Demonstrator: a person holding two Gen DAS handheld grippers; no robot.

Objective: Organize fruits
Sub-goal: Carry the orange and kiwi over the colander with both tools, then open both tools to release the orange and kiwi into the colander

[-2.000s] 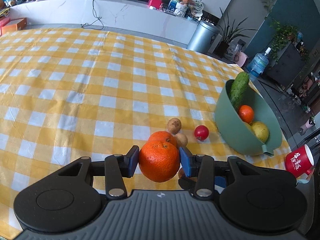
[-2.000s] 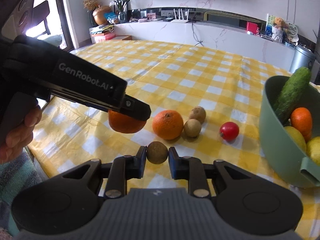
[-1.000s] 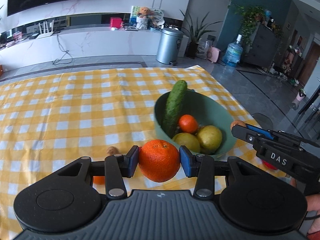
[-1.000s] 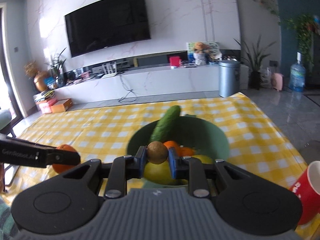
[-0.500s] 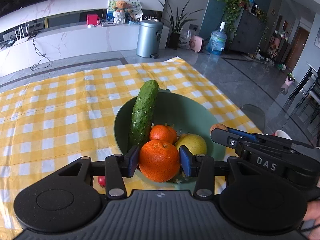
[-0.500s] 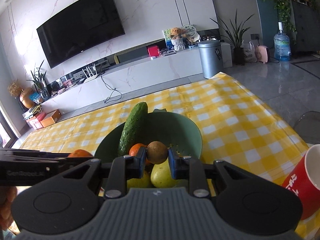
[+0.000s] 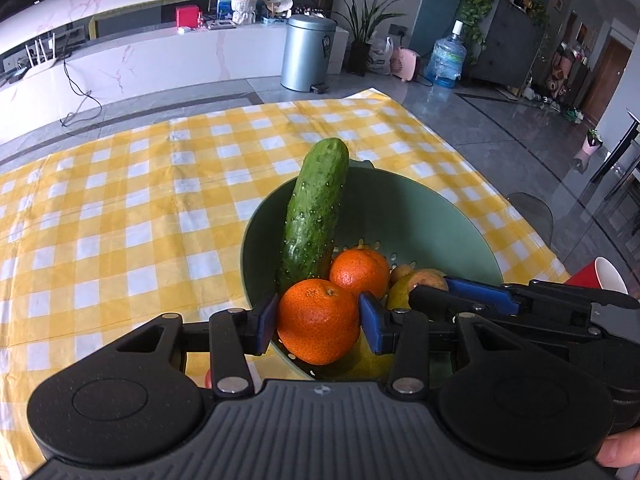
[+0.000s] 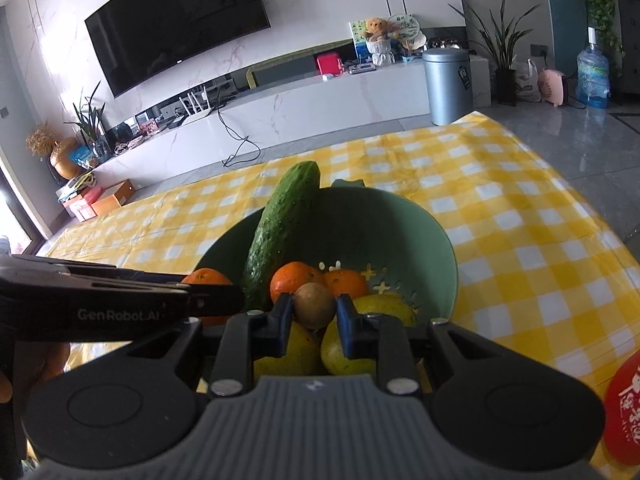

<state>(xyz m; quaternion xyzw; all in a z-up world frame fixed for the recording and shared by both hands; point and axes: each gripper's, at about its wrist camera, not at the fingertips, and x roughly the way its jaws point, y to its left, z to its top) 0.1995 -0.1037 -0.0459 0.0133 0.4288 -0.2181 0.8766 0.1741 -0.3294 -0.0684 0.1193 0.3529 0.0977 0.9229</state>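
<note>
My left gripper (image 7: 319, 322) is shut on an orange (image 7: 319, 326) and holds it over the near rim of the green bowl (image 7: 420, 216). My right gripper (image 8: 314, 316) is shut on a small brown round fruit (image 8: 314, 305) and holds it above the bowl (image 8: 400, 224). The bowl holds a cucumber (image 7: 316, 208) leaning on its far rim, oranges (image 7: 358, 274) and yellow-green pears (image 8: 380, 306). The right gripper shows in the left wrist view (image 7: 472, 292), close to the right of my left one. The left gripper's arm (image 8: 120, 300) shows at the left in the right wrist view.
The bowl stands on a yellow checked tablecloth (image 7: 120, 208) near the table's right edge. A red cup (image 8: 624, 404) stands to the right of the bowl, also seen in the left wrist view (image 7: 600, 278). A small red fruit (image 7: 208, 378) lies under my left gripper.
Both grippers have carried their fruits from the table's middle to the bowl and now hang lower over it. The bowl looks larger and closer in both views.
</note>
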